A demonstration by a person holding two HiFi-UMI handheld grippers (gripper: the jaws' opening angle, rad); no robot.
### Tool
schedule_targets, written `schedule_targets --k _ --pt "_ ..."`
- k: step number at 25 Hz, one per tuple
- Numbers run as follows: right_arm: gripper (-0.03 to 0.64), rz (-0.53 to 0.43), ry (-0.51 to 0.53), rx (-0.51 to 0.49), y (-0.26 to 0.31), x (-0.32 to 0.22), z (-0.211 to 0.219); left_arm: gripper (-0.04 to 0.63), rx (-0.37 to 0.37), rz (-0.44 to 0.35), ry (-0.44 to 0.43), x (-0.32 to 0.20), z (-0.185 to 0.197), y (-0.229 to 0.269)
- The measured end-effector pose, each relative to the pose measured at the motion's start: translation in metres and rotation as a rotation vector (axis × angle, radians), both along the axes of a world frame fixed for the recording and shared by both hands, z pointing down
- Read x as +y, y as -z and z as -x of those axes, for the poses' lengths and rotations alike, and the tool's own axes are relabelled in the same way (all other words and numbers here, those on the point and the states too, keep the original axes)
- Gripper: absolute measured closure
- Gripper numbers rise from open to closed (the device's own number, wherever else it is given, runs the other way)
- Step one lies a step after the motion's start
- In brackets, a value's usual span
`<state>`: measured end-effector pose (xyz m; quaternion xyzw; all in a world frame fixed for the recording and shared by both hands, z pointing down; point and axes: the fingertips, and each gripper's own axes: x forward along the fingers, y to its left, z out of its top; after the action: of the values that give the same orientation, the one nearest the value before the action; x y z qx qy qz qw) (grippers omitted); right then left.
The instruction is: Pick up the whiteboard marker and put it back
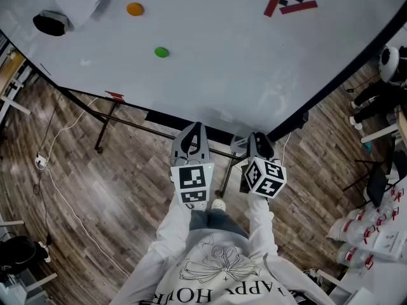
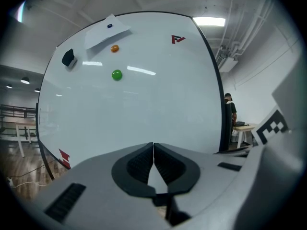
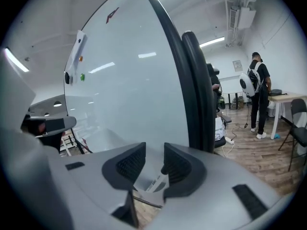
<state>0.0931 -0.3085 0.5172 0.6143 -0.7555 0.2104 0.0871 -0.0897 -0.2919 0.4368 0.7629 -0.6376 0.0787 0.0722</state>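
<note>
In the right gripper view the whiteboard marker point(image 3: 156, 181), white with dark print, lies low by the bottom edge of the whiteboard point(image 3: 129, 80). I see it through the gap of my right gripper point(image 3: 154, 152), whose jaws stand apart above it without the pads pressing on it. My left gripper point(image 2: 153, 147) faces the board with its jaws shut tip to tip and nothing between them. In the head view both grippers, left point(image 1: 194, 138) and right point(image 1: 257, 143), are held close to the lower edge of the whiteboard point(image 1: 210, 68); the marker is hidden there.
The board carries a black eraser point(image 1: 51, 23), an orange magnet point(image 1: 135, 9), a green magnet point(image 1: 161, 52) and a red logo point(image 1: 286, 0). Its stand legs point(image 1: 102, 132) and a cable point(image 1: 41, 162) are on the wooden floor. A person with a backpack point(image 3: 256, 80) stands far right beside a chair point(image 3: 297, 128).
</note>
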Motion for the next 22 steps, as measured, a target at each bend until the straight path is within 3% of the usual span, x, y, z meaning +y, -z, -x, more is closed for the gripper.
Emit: schedule_targets --k 12,22 --pt "0.581 -0.22 0.016 0.03 0.09 0.007 0.002 0.589 0.008 -0.082 0.008 0.008 0.001 0.038" --pt "0.598 -0.288 0.028 0.037 0.119 0.016 0.002 0.589 0.011 -0.124 0.013 0.018 -0.001 0.059"
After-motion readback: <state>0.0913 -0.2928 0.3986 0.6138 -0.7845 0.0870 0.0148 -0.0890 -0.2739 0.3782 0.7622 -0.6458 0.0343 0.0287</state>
